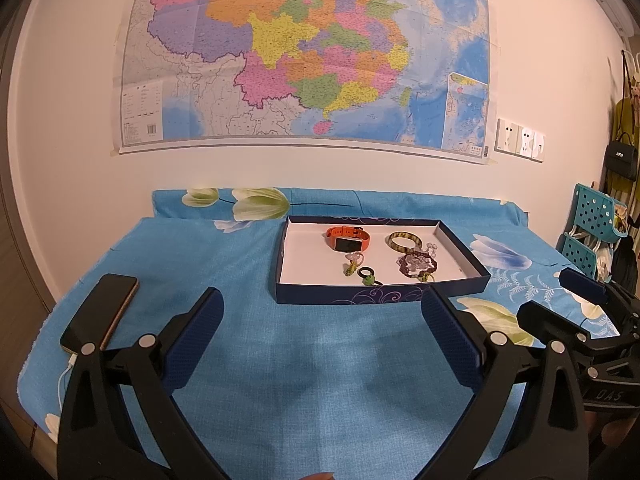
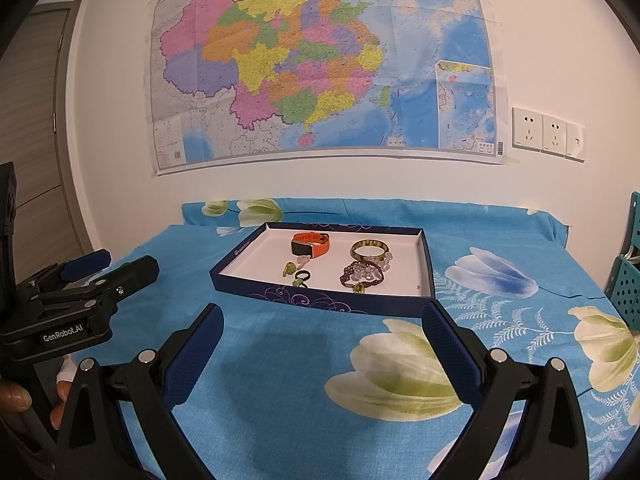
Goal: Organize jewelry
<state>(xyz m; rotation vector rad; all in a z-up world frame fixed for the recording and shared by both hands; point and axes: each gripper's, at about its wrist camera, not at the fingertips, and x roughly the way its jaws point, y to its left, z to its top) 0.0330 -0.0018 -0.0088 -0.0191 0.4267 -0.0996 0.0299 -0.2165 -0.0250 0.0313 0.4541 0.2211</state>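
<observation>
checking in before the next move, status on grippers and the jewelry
Left gripper open, empty. Right gripper open, empty. Watch, bangle, bead bracelet all in the box. Nothing in the way.

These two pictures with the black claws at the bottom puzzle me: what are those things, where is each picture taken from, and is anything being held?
No robot here: a person holds a hand-held gripper in each hand, and each carries a camera looking along its two blue-padded fingers. One picture is from the left gripper, the other from the right gripper. Both are open and hold nothing. On the blue flowered cloth sits a shallow dark box containing an orange watch, a greenish bangle, a dark beaded bracelet and small rings. A phone lies at the left.
</observation>
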